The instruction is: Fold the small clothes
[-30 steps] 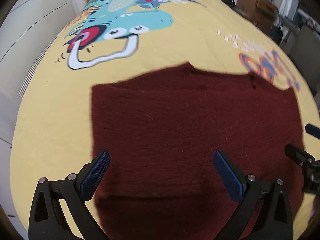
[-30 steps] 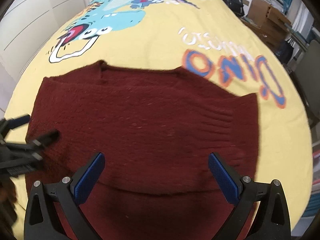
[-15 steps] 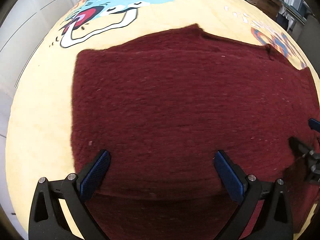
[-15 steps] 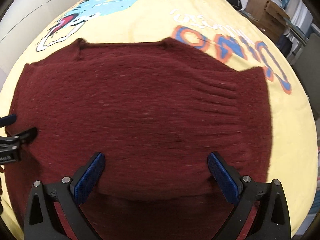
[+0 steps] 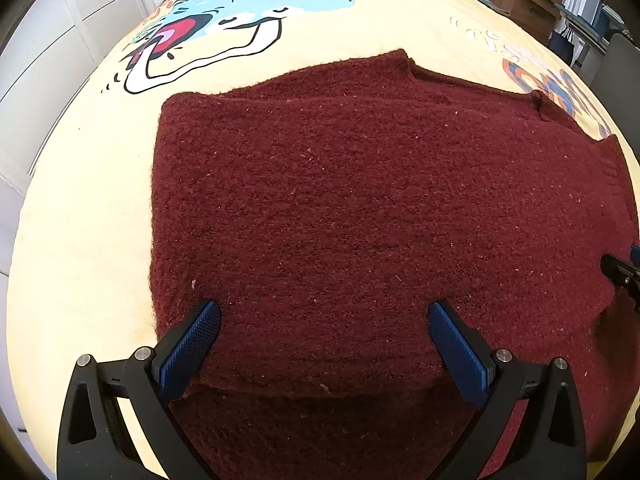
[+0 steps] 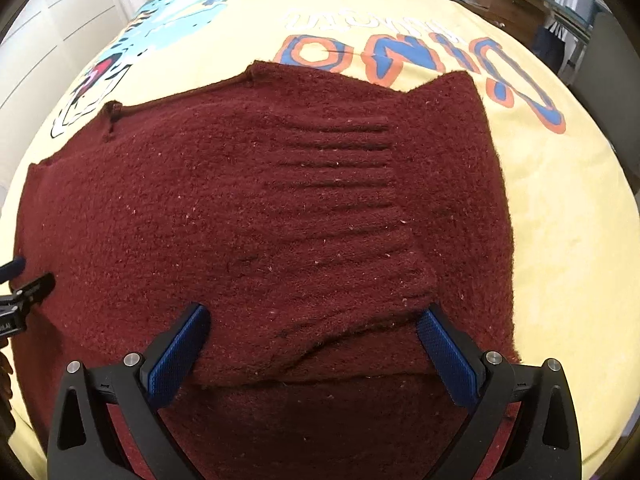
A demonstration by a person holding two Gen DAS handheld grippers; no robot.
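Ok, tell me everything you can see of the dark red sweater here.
The sweater is a dark red, fuzzy knit flecked with pale lint, lying flat on the yellow dinosaur-print bedspread. It looks partly folded: a ribbed cuffed sleeve lies across the body, and a folded edge crosses near the cameras. Both tools, left and right, are open and astride that near edge; contact with the knit cannot be told.

Both grippers lowered closer onto sweater [image 5: 360,208].
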